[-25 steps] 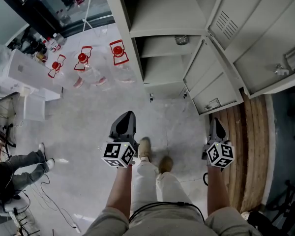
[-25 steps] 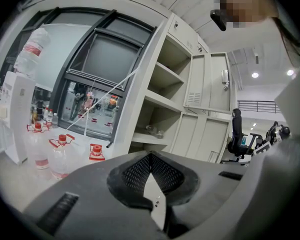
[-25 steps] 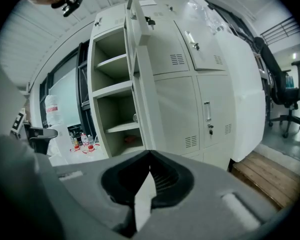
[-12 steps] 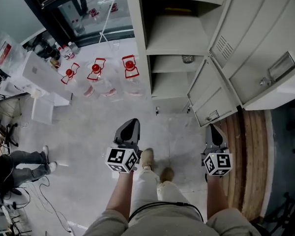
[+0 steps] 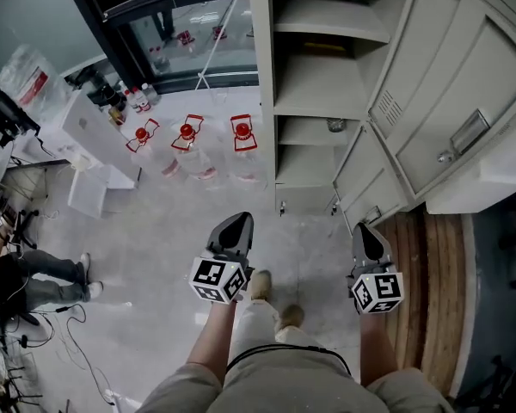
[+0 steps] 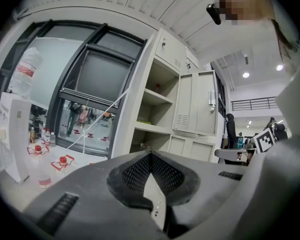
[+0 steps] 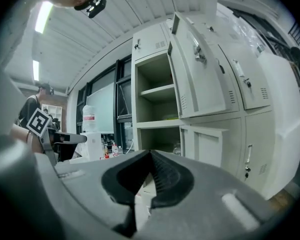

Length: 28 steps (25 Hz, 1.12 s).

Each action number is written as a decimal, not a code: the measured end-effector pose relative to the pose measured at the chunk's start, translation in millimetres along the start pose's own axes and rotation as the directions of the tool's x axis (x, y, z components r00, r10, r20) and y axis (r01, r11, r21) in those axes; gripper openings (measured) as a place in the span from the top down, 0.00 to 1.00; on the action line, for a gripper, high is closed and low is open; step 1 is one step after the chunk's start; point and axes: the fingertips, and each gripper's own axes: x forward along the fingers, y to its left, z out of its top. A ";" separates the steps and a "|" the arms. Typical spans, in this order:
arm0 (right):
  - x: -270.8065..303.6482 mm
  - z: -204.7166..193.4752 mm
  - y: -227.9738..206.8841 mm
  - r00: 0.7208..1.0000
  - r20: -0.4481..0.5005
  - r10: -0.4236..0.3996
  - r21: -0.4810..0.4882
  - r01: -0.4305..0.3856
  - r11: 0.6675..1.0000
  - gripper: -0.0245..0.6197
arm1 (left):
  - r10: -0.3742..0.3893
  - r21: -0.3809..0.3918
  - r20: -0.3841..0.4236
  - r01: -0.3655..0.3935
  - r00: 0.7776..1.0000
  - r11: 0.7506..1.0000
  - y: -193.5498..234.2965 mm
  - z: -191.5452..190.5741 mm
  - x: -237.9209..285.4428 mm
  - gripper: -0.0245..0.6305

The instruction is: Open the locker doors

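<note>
Now: left gripper (image 5: 238, 219) closed | right gripper (image 5: 364, 229) closed | jugs (image 5: 187, 132): three

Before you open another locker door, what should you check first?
1. Left claw empty: ok, shut on nothing.
2. Right claw empty: ok, shut on nothing.
3. Left-column locker doors open: ok, swung wide.
4. Neighbouring locker doors open: not ok, closed.
5. Water jugs out of the way: ok, they stand left of the locker.
6. Closed doors unlocked: cannot tell.
</note>
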 end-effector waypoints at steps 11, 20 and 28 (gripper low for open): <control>-18.0 65.8 20.5 0.994 0.081 0.076 -0.019 -0.075 0.997 0.96 | -0.015 0.038 0.027 0.014 1.000 0.999 -31.9 42.7 -21.2 0.96; -28.0 100.5 39.0 0.985 0.113 0.133 -0.057 -0.127 0.990 0.96 | -0.006 0.036 0.077 0.003 0.997 0.999 -41.9 76.0 -30.9 0.96; -35.9 110.4 44.4 0.983 0.124 0.135 -0.059 -0.129 0.990 0.96 | 0.001 0.042 0.093 -0.005 0.996 0.999 -42.1 88.0 -42.8 0.96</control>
